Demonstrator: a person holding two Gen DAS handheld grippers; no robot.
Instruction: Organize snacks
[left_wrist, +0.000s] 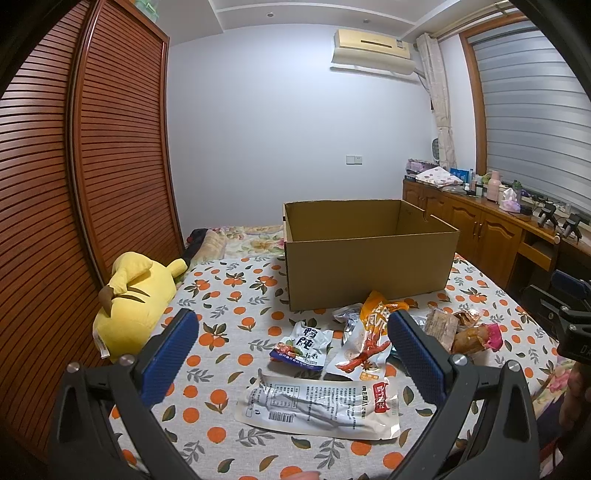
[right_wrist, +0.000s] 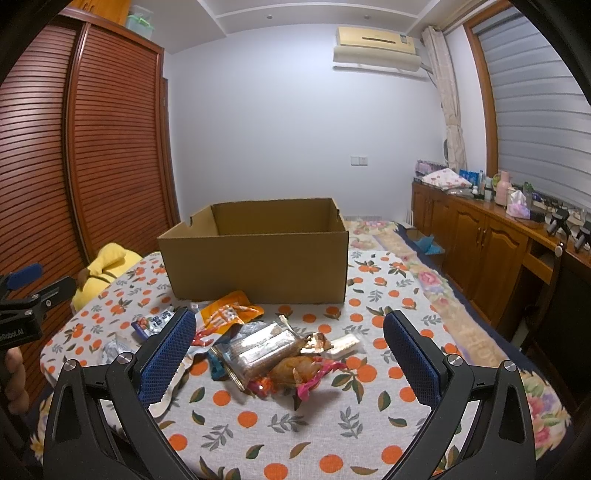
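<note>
Packets lie dead ahead of both my tools. My left gripper (left_wrist: 291, 345), jaws wide apart and empty, hovers nearest the long clear pouch (left_wrist: 319, 406), its long axis lying crosswise. My right gripper (right_wrist: 290, 345), equally spread, faces the jumbled pile (right_wrist: 273, 354). I count roughly eight packets; one cardboard box (left_wrist: 369, 254) waits beyond.
</note>
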